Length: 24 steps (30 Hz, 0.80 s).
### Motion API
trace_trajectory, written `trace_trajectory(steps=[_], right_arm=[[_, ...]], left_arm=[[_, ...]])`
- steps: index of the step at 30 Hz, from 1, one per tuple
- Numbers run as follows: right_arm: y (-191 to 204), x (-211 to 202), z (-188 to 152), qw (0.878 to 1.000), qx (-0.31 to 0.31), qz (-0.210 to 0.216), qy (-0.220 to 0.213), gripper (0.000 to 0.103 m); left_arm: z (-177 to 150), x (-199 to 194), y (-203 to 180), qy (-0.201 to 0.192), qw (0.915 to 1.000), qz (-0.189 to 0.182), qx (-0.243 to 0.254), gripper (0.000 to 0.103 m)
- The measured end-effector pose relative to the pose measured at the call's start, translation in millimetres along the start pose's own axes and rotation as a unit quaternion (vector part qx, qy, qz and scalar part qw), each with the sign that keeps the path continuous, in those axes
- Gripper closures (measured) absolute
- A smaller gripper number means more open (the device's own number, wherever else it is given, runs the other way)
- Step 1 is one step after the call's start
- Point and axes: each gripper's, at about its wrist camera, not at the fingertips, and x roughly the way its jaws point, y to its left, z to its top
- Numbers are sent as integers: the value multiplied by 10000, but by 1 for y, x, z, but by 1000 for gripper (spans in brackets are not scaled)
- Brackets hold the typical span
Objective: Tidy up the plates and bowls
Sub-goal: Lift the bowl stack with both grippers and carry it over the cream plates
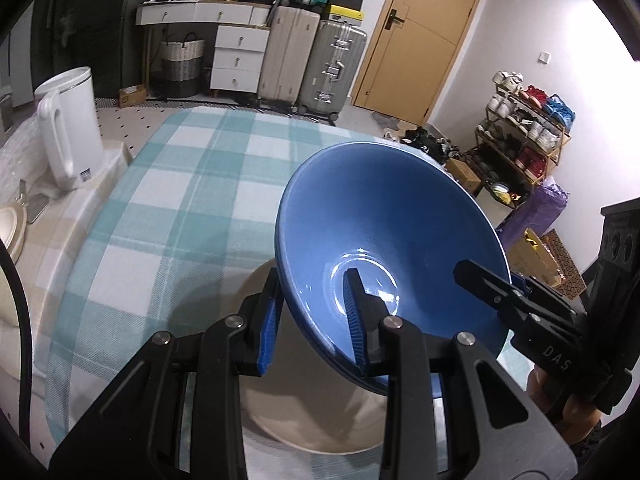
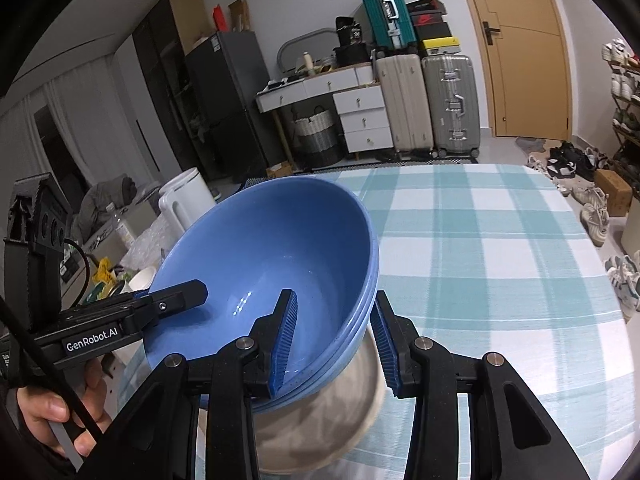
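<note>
On the far left of my left wrist view a white kettle point(image 1: 70, 128) stands on the pale side surface, just beside the counter point(image 1: 168, 184) with its teal-and-white checked cloth. My left gripper point(image 1: 314, 320) has its jaws narrowed onto the left rim of the blue bowls point(image 1: 384, 216): one blue-padded finger sits outside the wall, the other inside the basin, both pressing on it. The bowls look like a nested stack, with several rims showing at the near edge in the right wrist view; I cannot tell the exact count. The stack hangs tilted above a cream plate point(image 1: 320, 432) that lies on the cloth at the near edge of the counter, and I cannot tell whether the bowls touch it.

At the right, my right gripper point(image 2: 334, 344) grips the opposite rim of the same stack, with one pad inside the basin and one outside against the stacked edges, its jaws slightly wider than the left pair's. In that view a hand point(image 2: 60, 404) holds the left gripper's handle at the lower left. Beyond the counter, suitcases point(image 2: 428, 104) stand against the far wall, with a wooden door point(image 2: 524, 48) to their right.
</note>
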Motion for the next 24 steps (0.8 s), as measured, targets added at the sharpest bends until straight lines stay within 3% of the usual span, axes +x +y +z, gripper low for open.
trace_trajectory(steps=[10,24], right_arm=[[14,29,-8,9996,-91,-1,256,64],[-2,40,-7,9991,72,-129,395,64]], left_arm=[[-7,26,27,144,9996,-19,-229,76],[1,46,18,132,9999,-69,15,75]])
